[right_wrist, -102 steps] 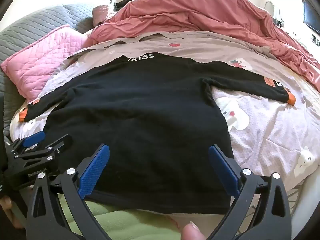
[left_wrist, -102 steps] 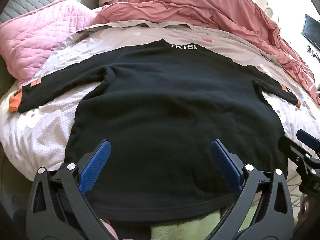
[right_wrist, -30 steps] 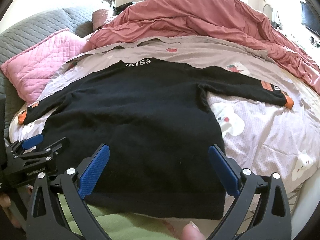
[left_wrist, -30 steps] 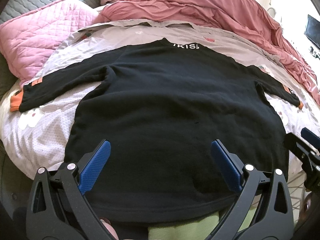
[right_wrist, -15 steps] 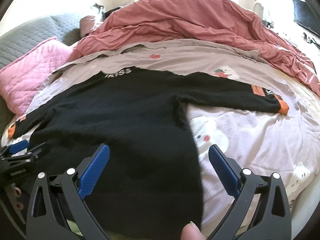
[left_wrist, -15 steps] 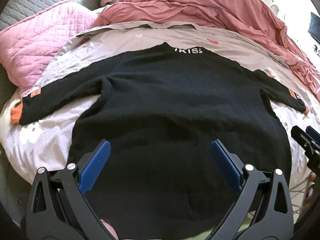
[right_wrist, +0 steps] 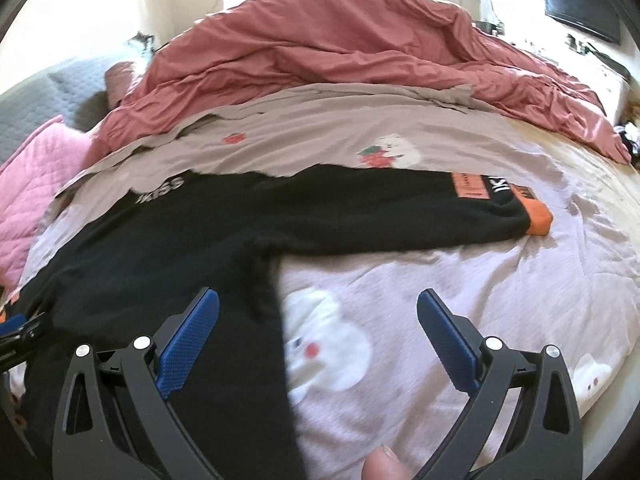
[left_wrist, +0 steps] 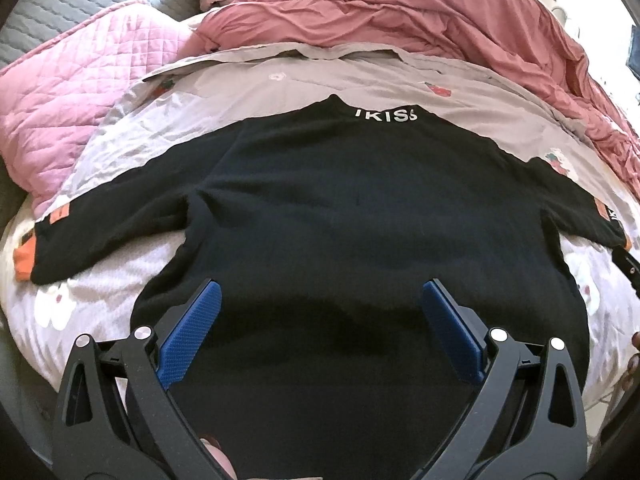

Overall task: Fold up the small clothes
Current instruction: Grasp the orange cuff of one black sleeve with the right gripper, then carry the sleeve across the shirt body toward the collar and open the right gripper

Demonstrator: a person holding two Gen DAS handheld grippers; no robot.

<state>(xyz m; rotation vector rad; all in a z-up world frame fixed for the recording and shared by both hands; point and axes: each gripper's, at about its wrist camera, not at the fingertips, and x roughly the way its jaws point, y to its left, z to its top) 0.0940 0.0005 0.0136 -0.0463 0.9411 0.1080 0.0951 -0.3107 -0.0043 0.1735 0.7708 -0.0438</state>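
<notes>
Both tools are spread wide and hold nothing: the left tool (left_wrist: 318,328) hangs over the lower body of the black long-sleeved sweater with orange cuffs (left_wrist: 360,216), which lies flat, back up, on the pale cartoon-print bedsheet (right_wrist: 460,300); the right tool (right_wrist: 318,334) straddles the sweater's right side edge. A good first fold likely means pinching the right sleeve near its orange cuff (right_wrist: 538,220) and carrying it flat across the body. Only the right view shows that cuff fully; only the left shows the far-left sleeve end (left_wrist: 52,256).
</notes>
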